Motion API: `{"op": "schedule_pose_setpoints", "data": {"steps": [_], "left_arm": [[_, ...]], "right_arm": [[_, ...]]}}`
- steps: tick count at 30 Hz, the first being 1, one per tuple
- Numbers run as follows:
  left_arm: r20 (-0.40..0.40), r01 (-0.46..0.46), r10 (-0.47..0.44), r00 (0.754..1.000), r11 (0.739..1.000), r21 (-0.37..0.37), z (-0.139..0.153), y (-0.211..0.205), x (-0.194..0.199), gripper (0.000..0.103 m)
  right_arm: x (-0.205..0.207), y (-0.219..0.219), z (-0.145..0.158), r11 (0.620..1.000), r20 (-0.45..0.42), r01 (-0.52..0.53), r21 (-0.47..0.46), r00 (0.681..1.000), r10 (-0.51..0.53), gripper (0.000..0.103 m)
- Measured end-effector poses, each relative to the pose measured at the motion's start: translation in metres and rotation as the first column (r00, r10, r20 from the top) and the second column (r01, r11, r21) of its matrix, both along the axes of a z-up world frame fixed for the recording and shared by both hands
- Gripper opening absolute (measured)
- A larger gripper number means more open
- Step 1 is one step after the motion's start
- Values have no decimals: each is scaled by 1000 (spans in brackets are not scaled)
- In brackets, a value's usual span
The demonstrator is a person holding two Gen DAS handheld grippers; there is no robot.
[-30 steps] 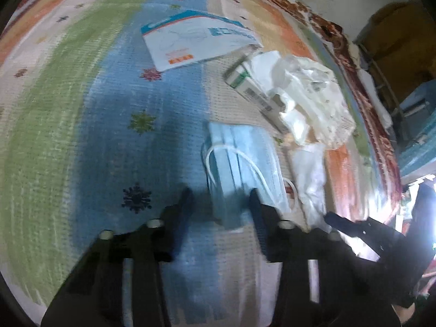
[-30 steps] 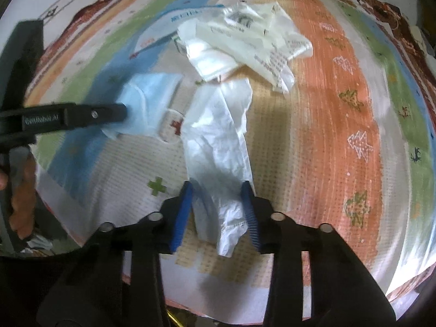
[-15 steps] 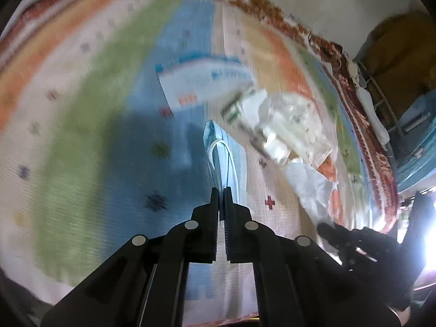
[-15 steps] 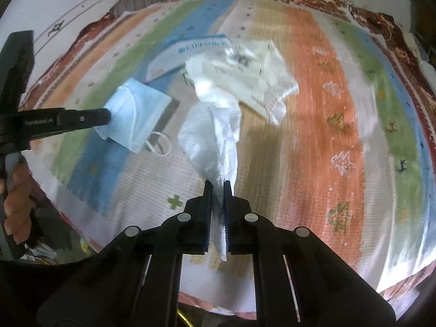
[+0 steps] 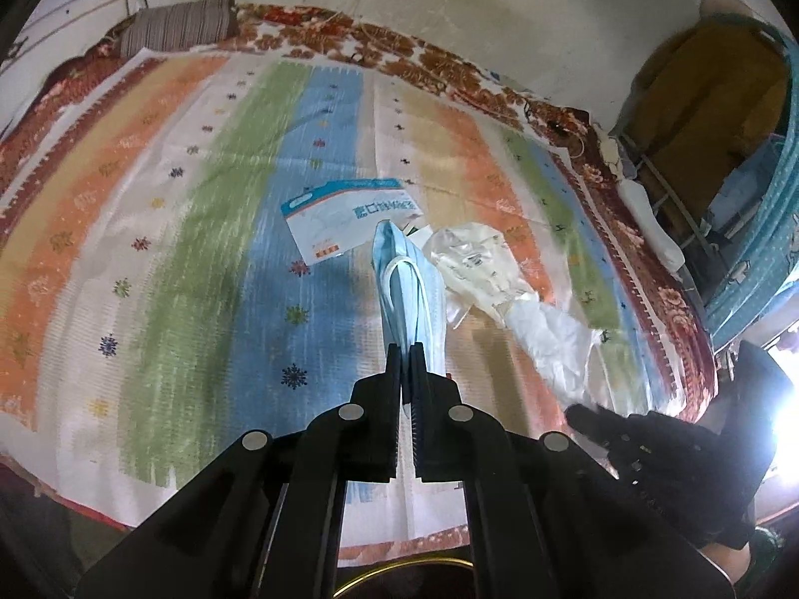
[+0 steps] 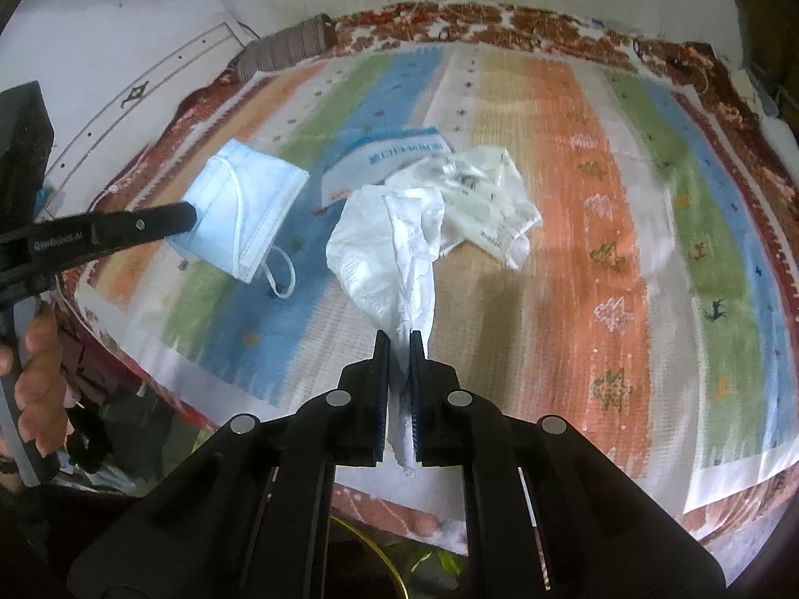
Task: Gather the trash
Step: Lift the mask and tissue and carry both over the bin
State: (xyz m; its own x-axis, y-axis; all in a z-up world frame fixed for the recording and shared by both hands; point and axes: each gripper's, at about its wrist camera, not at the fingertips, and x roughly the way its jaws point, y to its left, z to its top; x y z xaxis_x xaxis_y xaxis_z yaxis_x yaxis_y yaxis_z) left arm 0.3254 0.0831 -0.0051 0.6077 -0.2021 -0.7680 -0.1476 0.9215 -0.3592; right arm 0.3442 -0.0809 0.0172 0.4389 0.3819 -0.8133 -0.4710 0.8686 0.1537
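Note:
My left gripper is shut on a light blue face mask, which hangs lifted above the striped bed cover. From the right wrist view the same mask dangles off the left gripper's black finger, its white ear loop drooping. My right gripper is shut on a crumpled white plastic wrapper, also raised off the cover; in the left wrist view that wrapper hangs at the right. Left on the cover are a blue and white mask packet and a crinkled clear bag.
The bed has a striped cover over a red floral blanket, with a striped pillow at the far left. A brass-coloured rim shows below the bed's near edge. A shelf and blue cloth stand at the right.
Both grippers closed, the left on the mask and the right on the white wrapper, then rose and lifted them off the cover. The bed now looks farther away in both views.

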Motion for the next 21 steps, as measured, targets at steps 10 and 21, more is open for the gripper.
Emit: {"op": "schedule_pose_setpoints", "data": {"steps": [10,21], "left_arm": [[107,28,-31,994,999,31,39,-12,-47,3],[209,35,-44,977,998,46,63,-22,-105,3]], "right_arm": [[-42,-12,51,997,116,-19,77,993,10,6],[-104,-25,80,987,228,-47,154,974,11,6]]}}
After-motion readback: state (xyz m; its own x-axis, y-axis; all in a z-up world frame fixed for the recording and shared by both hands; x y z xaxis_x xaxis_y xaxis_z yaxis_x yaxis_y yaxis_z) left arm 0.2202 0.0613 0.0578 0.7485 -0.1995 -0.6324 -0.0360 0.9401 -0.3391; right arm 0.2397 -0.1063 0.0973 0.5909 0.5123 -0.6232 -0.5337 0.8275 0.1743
